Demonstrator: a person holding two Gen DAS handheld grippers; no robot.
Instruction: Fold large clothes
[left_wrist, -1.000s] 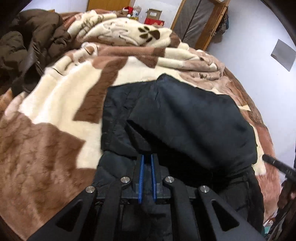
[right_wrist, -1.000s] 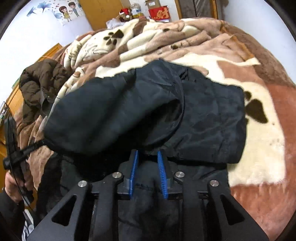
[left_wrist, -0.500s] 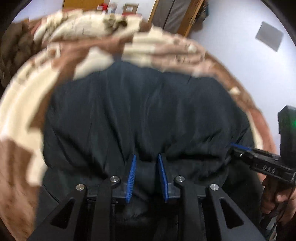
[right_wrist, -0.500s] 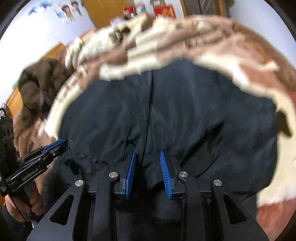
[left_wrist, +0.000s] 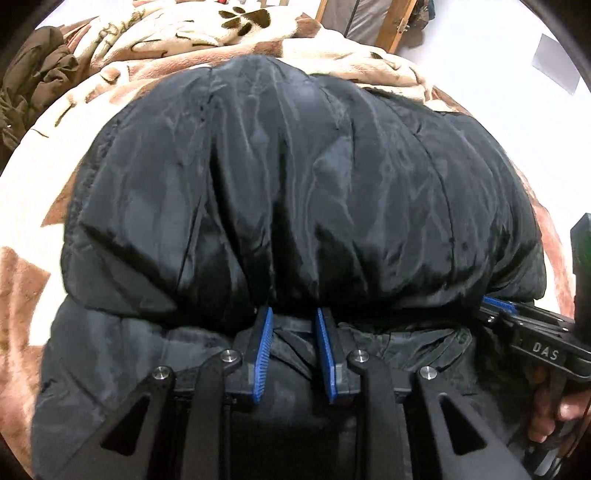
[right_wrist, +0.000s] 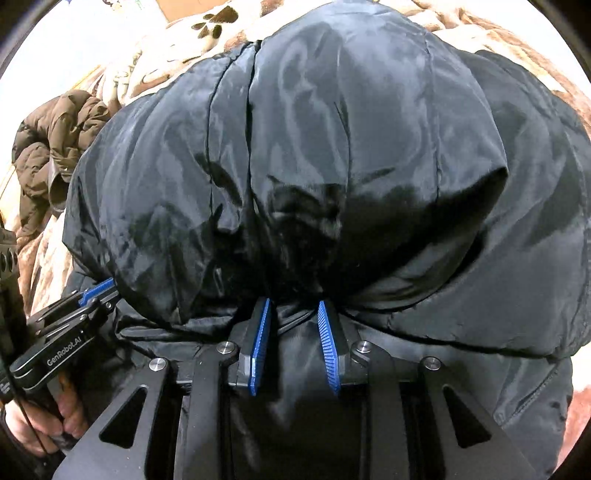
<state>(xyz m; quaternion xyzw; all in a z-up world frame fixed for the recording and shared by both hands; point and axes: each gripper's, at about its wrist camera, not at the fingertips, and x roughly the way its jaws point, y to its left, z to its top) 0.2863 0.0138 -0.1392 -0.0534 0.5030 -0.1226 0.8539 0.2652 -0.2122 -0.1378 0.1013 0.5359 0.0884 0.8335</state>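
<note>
Black jacket (left_wrist: 295, 184) hides both fingertips of the left gripper (left_wrist: 294, 314).

Black padded coat (left_wrist: 295, 192): shiny quilted fabric, wrinkled, upper portion doubled over lower portion, lying on bed.

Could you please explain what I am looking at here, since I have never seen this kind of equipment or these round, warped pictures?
No robot here: a person holds a handheld gripper in each hand, and each carries a wide-angle camera looking forward along its blue fingers. One picture is from the left gripper, the other from the right gripper. A puffy black jacket lies on a brown and cream paw-print blanket; a brown coat sits aside. Both sets of jaws stand apart, with jacket fabric bunched between them; a firm grip is unclear.
</note>
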